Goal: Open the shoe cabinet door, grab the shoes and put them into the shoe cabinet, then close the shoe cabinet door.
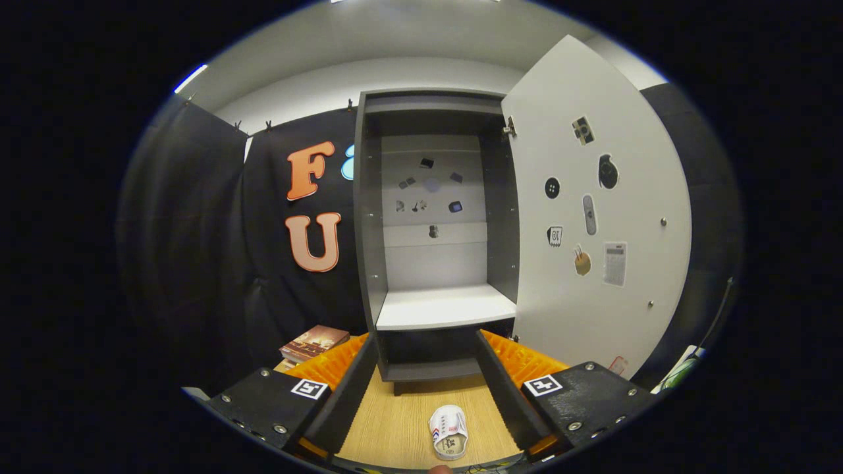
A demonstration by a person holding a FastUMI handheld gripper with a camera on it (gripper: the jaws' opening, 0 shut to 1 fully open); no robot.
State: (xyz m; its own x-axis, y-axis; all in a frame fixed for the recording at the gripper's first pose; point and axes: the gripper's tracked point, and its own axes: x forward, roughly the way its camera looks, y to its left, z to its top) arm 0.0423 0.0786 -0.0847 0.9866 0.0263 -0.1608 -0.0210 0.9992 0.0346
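The cabinet (435, 197) stands at 12 o'clock from the gripper (428, 359), upright on the wooden table (395, 428), its door (593, 217) swung wide to the right, at about 2 o'clock. Inside, one pale shelf (444, 308) is bare; above it the back panel (431, 197) carries a scatter of small dark stickers, and below it a dark lower compartment sits open, with nothing that can be made out in it. The door's inner face bears more stickers (589, 214) and a few small round fittings. The gripper is held level and pointed straight at the cabinet, its fingers spread wide apart and gripping nothing; their tips reach up to either side of the lower compartment's front. The shoe (448, 431) lies on the table between the fingers, close in at 6 o'clock, well short of the cabinet and touching neither finger. It is a small white shoe with a white sole edge and coloured markings along its top, one end turned toward the cabinet; finer detail is too small to tell. At 10 o'clock from the gripper, beside the cabinet's left foot, a book (314, 342) lies flat at the table's edge against the black cloth wall (197, 250).
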